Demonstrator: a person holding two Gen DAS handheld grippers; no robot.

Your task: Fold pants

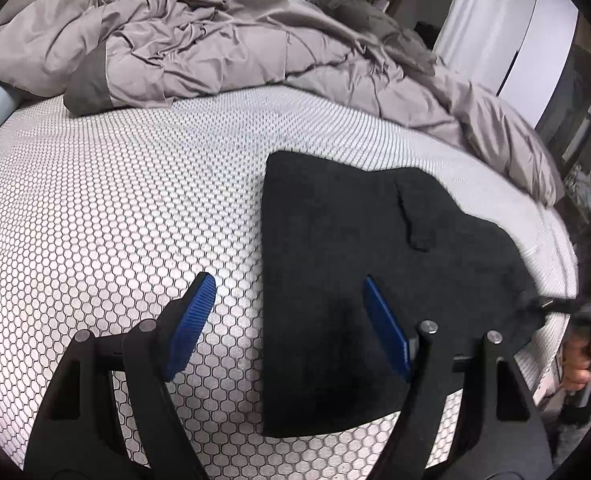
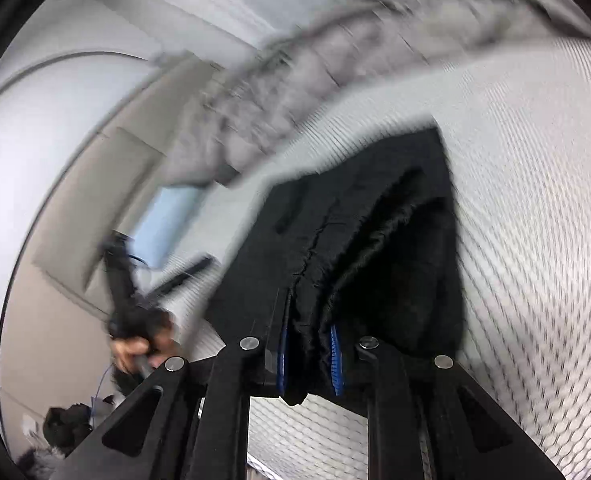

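Black pants (image 1: 359,264) lie on the bed's honeycomb-patterned mattress cover (image 1: 107,208), toward its right side in the left wrist view, folded into a roughly rectangular stack with a pocket flap on top. Rumpled grey duvet (image 1: 223,44) is bunched along the far side of the bed, grey pillow (image 1: 27,40) at the far left.

Left gripper (image 1: 291,316) hangs above the bed with jaws wide apart, blue pads (image 1: 193,320) bare, nothing between them; one finger is over the mattress cover, the other over the pants' left part. No contact visible.

Right gripper (image 2: 309,354) is clamped tight on a bunched edge of the pants (image 2: 375,240), fabric pinched between the blue pads (image 2: 336,356) and lifted off the cover there; rest of the garment drapes away onto the bed. Right wrist view is motion-blurred. The person's hand (image 2: 135,354) gripping the other tool's handle shows at lower left in that view.
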